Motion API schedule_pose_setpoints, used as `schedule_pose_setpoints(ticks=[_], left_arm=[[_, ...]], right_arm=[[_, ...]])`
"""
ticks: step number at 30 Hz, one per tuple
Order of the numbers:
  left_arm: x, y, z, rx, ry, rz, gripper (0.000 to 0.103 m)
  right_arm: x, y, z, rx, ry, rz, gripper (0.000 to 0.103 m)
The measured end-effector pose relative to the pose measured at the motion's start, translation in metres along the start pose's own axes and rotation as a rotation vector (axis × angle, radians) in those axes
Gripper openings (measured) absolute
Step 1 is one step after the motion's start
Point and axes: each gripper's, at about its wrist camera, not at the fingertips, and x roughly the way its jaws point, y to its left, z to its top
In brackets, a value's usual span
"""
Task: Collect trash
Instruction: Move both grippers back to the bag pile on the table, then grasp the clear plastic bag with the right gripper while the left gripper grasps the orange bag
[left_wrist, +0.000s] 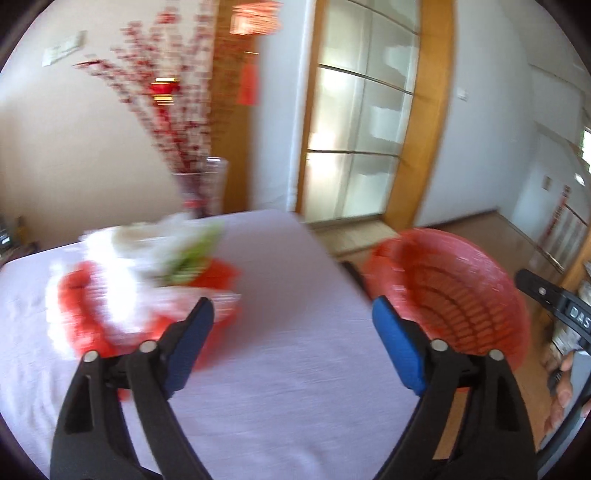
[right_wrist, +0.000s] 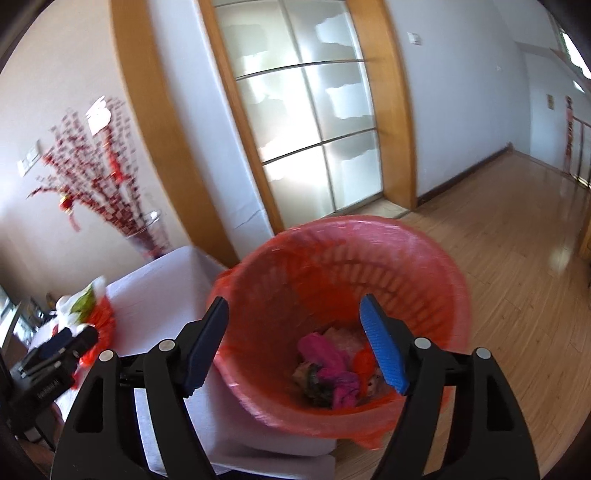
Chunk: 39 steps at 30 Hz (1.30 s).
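The step in hand looks like the turn between a drop and the next pick: the red trash basket (right_wrist: 343, 295), lined with a thin red bag, stands on the floor just beside the corner of the table (left_wrist: 280, 369) and already holds crumpled scraps, a pink one (right_wrist: 328, 365) among them, while more litter waits on the cloth. The right gripper (right_wrist: 295, 343) hangs over the basket's mouth with its jaws spread wide and nothing between them; the scraps lie below and beyond its fingertips (right_wrist: 384, 350), loose in the bottom. The left gripper (left_wrist: 295, 347) points across the table, away from the basket, its jaws as wide apart and equally empty, only bare cloth showing between the blue pads. The remaining trash pile (left_wrist: 147, 280), a blurred heap of white, green and red wrappings, sits on the table on the side far from the basket, ahead of and outside the left finger (left_wrist: 192, 339), not yet between the two. The next move, as I judge it, calls for swinging the left gripper further from the basket until the heap lies between its fingers, lowering onto one piece, and closing lightly, since the soft wrappings may slip or drag neighbours along. A glass vase (left_wrist: 207, 184) of red branches stands beyond the pile, farther still from the basket, and should be kept clear of.
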Motion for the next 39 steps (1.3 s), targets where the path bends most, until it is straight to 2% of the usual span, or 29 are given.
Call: schedule_pose_setpoints(ticks=[4, 7, 16, 18, 23, 27, 34, 36, 38, 39], left_arm=[[-0.022, 0.045, -0.007, -0.05, -0.008, 0.1, 0.099], [-0.036, 0.08, -0.013, -0.089, 0.008, 0.193, 0.099], [-0.062, 0.175, -0.027, -0.198, 0.011, 0.318, 0.099], [-0.065, 0.193, -0.029, -0.22, 0.023, 0.339, 0.099], [-0.072, 0.228, -0.037, -0.269, 0.036, 0.358, 0.099], [-0.078, 0.246, -0.042, -0.299, 0.029, 0.314, 0.099], [-0.08, 0.261, -0.051, -0.298, 0.028, 0.318, 0.099], [-0.079, 0.262, -0.054, -0.297, 0.03, 0.314, 0.098], [-0.077, 0.262, -0.055, -0.294, 0.033, 0.307, 0.098], [-0.076, 0.261, -0.055, -0.293, 0.036, 0.298, 0.098]], right_arm=[[0.0, 0.038, -0.004, -0.055, 0.017, 0.066, 0.073], [0.001, 0.063, -0.007, -0.082, 0.026, 0.114, 0.073], [0.004, 0.155, -0.019, -0.183, 0.069, 0.29, 0.072], [0.004, 0.182, -0.022, -0.227, 0.079, 0.329, 0.067], [0.01, 0.232, -0.035, -0.297, 0.125, 0.4, 0.049], [0.024, 0.262, -0.042, -0.333, 0.143, 0.402, 0.046], [0.057, 0.293, -0.056, -0.402, 0.184, 0.328, 0.038], [0.064, 0.295, -0.061, -0.42, 0.198, 0.299, 0.033], [0.07, 0.295, -0.067, -0.435, 0.216, 0.279, 0.015], [0.071, 0.294, -0.07, -0.442, 0.222, 0.274, 0.011]])
